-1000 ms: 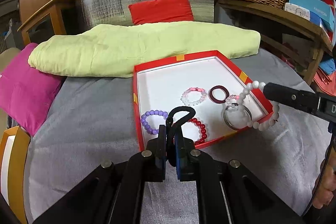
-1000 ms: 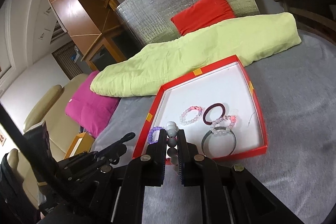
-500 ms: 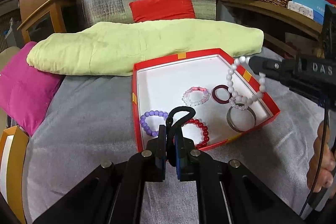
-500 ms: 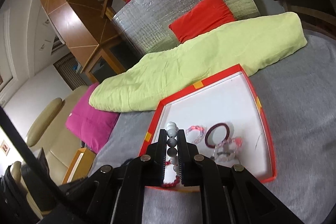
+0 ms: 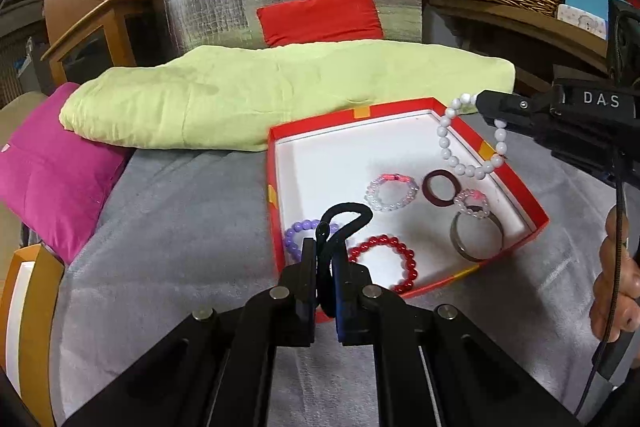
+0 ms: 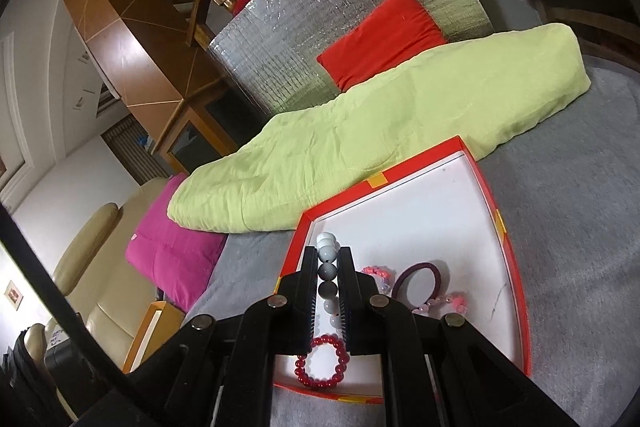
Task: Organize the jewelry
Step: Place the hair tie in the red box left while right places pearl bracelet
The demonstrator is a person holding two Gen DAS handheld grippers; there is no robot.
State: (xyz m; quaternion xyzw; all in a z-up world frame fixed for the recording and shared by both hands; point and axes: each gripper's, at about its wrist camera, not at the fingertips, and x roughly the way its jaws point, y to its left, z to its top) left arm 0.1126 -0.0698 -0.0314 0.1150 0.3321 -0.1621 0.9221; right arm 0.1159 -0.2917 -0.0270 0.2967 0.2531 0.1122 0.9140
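Bracelets (image 5: 387, 192) five in red tray (image 5: 536, 217), hair tie (image 5: 439, 182) one, bangle (image 5: 476, 235) one

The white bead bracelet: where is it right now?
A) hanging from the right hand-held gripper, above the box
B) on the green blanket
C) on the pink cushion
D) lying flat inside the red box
A: the white bead bracelet dangles from the tip of the right hand-held gripper, pinched between its fingers, over the far right corner of the red box.
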